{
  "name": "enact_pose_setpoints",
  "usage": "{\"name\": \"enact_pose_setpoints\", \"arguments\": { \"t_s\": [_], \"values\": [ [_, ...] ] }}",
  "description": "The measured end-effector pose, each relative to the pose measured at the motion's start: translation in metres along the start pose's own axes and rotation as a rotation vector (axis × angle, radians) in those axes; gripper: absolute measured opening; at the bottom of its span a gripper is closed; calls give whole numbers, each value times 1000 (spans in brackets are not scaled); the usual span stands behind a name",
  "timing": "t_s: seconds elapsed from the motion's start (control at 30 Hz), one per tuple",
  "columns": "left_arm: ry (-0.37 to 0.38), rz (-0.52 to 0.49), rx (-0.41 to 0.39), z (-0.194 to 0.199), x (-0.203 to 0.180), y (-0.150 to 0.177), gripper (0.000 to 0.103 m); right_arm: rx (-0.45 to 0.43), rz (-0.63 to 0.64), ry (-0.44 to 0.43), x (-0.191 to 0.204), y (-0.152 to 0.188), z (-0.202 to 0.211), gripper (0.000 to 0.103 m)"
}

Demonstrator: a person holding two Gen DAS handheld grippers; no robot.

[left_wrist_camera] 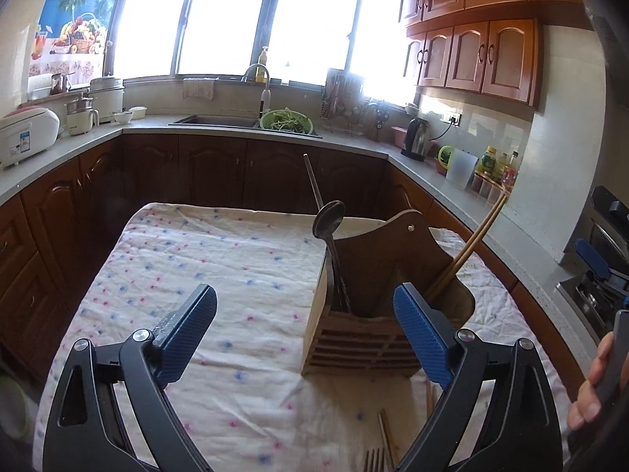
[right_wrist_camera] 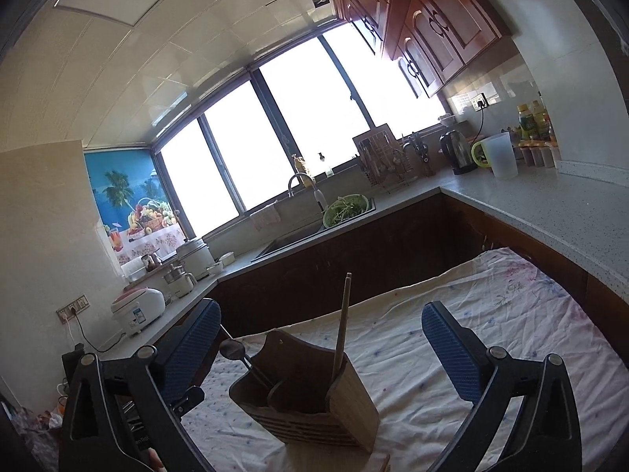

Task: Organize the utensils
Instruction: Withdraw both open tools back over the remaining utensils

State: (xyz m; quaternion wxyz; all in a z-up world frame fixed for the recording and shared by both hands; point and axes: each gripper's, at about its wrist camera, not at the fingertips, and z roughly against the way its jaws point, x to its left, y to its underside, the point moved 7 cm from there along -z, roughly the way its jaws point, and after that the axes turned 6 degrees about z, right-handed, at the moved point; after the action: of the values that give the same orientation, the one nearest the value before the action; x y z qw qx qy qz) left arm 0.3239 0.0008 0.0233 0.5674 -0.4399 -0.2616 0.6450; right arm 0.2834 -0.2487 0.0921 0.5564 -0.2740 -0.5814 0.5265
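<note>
The left gripper [left_wrist_camera: 304, 332] stands with its blue-padded jaws spread wide and nothing between them; its right finger overlaps the near right corner of the brown wooden slatted utensil holder [left_wrist_camera: 365, 348], which sits just ahead and slightly to the right on the white cloth with pink and blue specks [left_wrist_camera: 220, 259]. In the holder's left compartment a metal spoon [left_wrist_camera: 328, 218] stands bowl-up beside a thin metal rod [left_wrist_camera: 313, 183]; in its right compartment a pair of light wooden chopsticks [left_wrist_camera: 469, 244] leans out to the right. Near the bottom edge of the left wrist view, more chopsticks [left_wrist_camera: 387, 438] and a metal fork [left_wrist_camera: 375, 460] lie on the cloth.

The right gripper [right_wrist_camera: 320, 344] is also spread wide and empty, with the same holder [right_wrist_camera: 314, 413] standing between and ahead of its fingers, touching neither. A hand [left_wrist_camera: 589, 389] grips that gripper's handle at the right edge of the left wrist view.
</note>
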Motion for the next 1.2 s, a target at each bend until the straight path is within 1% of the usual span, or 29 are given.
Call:
{"name": "enact_pose_setpoints", "arguments": {
  "t_s": [0.17,0.33,0.53,0.7,0.83,0.97,1.2],
  "values": [
    [4,19,29,24,8,25,96,49,-16,10,-9,24,24,103],
    [14,56,63,43,15,52,96,93,-44,43,-19,51,49,103],
    [15,78,102,59,19,81,96,144,-91,66,-29,77,73,103],
    [19,98,117,69,23,99,96,162,-102,73,-31,93,89,103],
    [27,112,131,73,22,112,96,186,-103,76,-33,112,97,103],
    [29,103,152,73,18,124,96,214,-100,85,-35,129,101,103],
    [30,82,185,68,9,137,96,252,-124,96,-43,144,101,103]
  ]
}}
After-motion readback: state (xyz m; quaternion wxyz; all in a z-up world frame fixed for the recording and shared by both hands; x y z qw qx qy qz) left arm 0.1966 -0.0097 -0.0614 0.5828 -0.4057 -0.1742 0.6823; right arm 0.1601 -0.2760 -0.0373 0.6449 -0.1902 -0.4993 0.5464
